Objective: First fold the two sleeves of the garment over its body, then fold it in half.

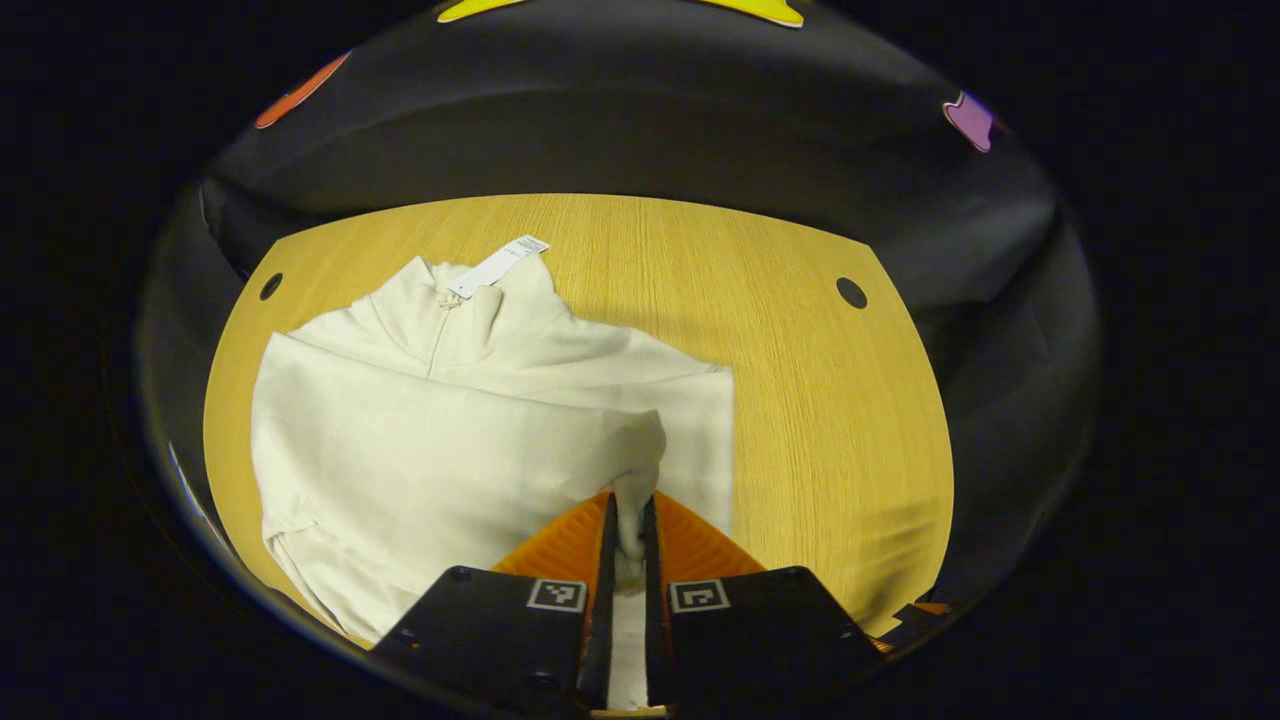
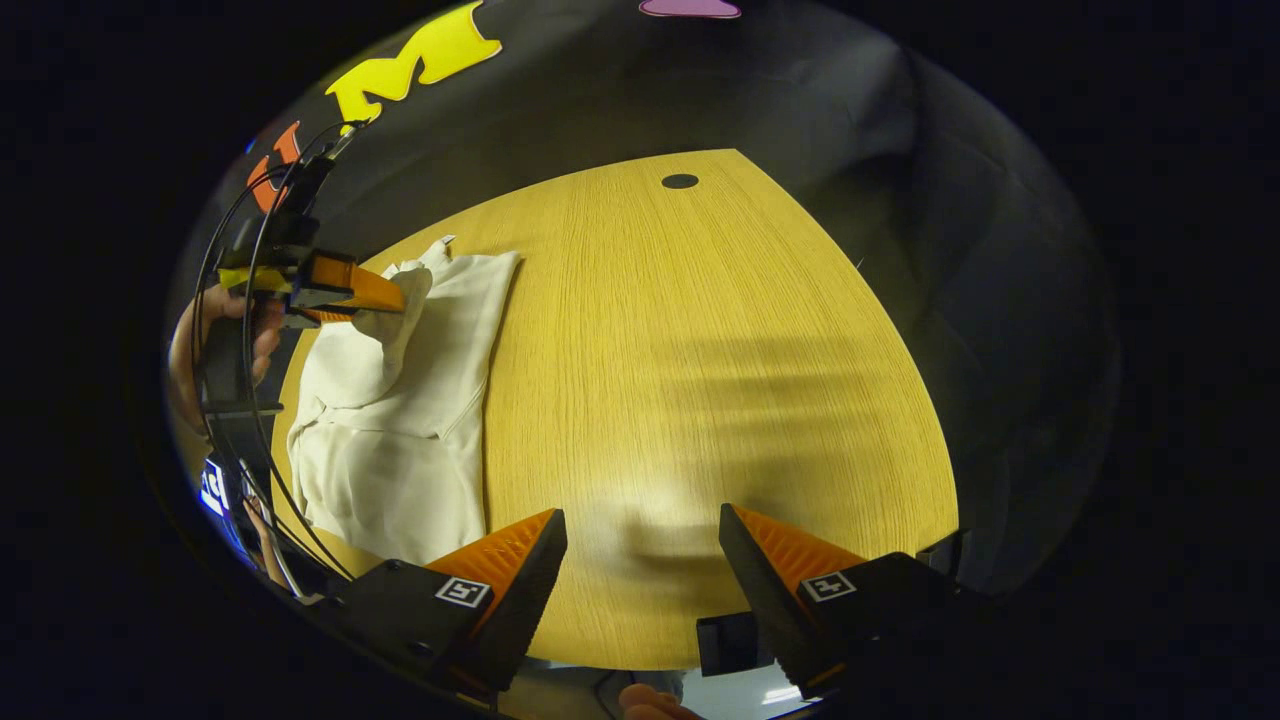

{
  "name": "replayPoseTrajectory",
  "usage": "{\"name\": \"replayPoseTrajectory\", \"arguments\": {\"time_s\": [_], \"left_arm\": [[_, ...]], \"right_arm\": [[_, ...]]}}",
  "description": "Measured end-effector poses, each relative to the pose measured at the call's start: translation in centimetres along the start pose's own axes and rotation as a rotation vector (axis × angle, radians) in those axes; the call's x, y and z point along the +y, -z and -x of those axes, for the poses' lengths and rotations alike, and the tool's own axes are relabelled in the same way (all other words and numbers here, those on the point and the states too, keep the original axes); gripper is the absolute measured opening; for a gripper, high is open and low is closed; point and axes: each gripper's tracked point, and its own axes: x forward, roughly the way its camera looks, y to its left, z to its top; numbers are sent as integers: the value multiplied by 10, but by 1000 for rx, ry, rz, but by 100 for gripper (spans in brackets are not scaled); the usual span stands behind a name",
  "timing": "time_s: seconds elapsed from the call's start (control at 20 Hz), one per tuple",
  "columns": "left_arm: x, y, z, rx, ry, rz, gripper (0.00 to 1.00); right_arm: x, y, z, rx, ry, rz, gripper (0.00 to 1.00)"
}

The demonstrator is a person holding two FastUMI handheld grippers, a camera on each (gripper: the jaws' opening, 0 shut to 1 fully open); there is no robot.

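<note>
Gripping a pinch of cream cloth, the left gripper [image 1: 628, 545] has both fingers pressed on a gathered end of the garment [image 1: 420, 450] and holds it lifted above the body panel. The right gripper view shows this from the side: the left gripper [image 2: 385, 298] is raised, with a hand [image 2: 215, 345] behind it and fabric hanging from its tips. The garment lies on the left part of the wooden table [image 1: 800, 400], collar and white tag [image 1: 497, 265] toward the far edge. Its outline looks fairly compact, so at least one sleeve may already lie inward; I cannot tell which part is in the pinch.

The right gripper [image 2: 640, 560] hovers over bare table [image 2: 700, 350], fingers spread wide, holding nothing, well apart from the cloth.

Judgement on doing this fold well: keep the pinch firm, carry the cloth low and flat across the body, and lay it down parallel to the side seam before letting go. Risk: the body panel dragging along. The free gripper could pin the near hem.
</note>
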Motion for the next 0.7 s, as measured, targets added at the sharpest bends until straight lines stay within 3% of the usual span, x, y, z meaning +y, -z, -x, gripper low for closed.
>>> {"name": "replayPoseTrajectory", "arguments": {"time_s": [0.05,0.15,0.2,0.3,0.35,0.4,0.45,0.5,0.55,0.6,0.65,0.7], "left_arm": [[-26,-11,10,-8,13,0,27],[-27,-12,20,-18,10,-20,39],[-25,-10,23,-23,12,-32,52],[-22,-8,30,-41,15,-34,66],[-18,-6,35,-50,18,-38,92],[-10,-6,42,-66,6,-48,87],[-2,-7,51,-89,-5,-60,90],[7,-6,58,-109,-18,-70,100],[18,-4,64,-131,-33,-77,92],[29,0,72,-147,-48,-88,100],[42,6,79,-154,-57,-96,93],[57,16,84,-157,-69,-101,93]], "right_arm": [[0,-1,-2,2,1,2,92],[6,-1,-3,4,-14,-3,92],[9,0,-3,5,-20,-6,92],[18,0,-5,7,-31,3,93],[22,0,-6,8,-32,16,93],[27,0,-7,8,-33,27,92],[34,-1,-8,7,-38,37,92],[40,0,-9,9,-42,46,96],[47,0,-10,13,-45,54,96],[53,1,-11,14,-49,60,92],[60,1,-12,18,-51,65,96],[68,3,-11,23,-55,64,96]]}}
